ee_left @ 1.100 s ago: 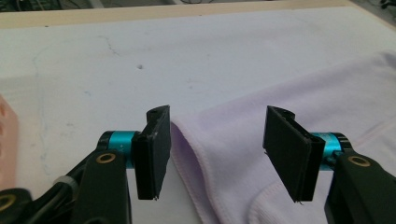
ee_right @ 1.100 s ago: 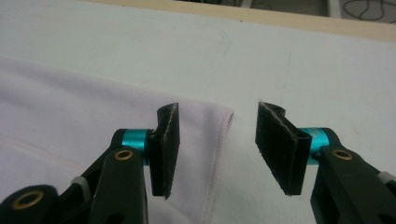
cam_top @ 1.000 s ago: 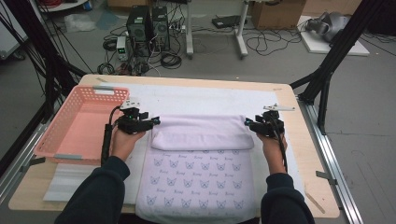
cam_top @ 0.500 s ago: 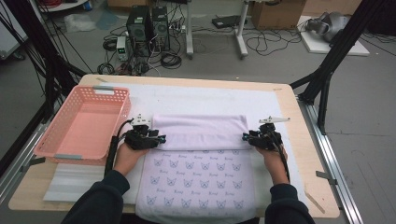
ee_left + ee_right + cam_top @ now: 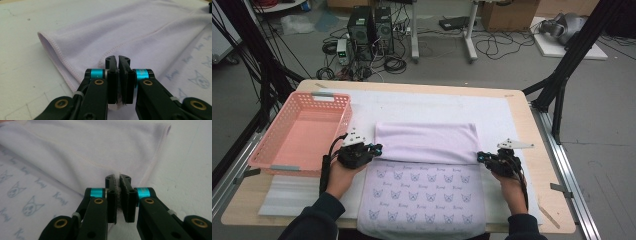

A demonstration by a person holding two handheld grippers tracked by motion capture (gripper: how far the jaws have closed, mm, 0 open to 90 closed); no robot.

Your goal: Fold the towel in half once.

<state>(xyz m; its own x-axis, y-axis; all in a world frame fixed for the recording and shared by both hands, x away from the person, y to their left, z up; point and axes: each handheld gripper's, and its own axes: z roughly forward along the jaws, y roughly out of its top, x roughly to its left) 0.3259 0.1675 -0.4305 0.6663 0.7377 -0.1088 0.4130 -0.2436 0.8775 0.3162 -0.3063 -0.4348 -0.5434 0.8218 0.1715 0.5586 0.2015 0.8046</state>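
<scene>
A: Clearance around the towel (image 5: pixel 427 145)?

B: Far side is open white mat (image 5: pixel 437 107) up to the table (image 5: pixel 532 135) edge, nothing standing on it. Right of the right gripper (image 5: pixel 480 157) there's bare mat, then bare wood.

A: Left?

B: Pink basket (image 5: pixel 299 131) sits near the left gripper (image 5: pixel 378 148), with its near wall close beside the left hand (image 5: pixel 341 175). Only a narrow lane between basket and towel edge.

A: Near side?

B: Both forearms come in there, printed cloth between them.
</scene>
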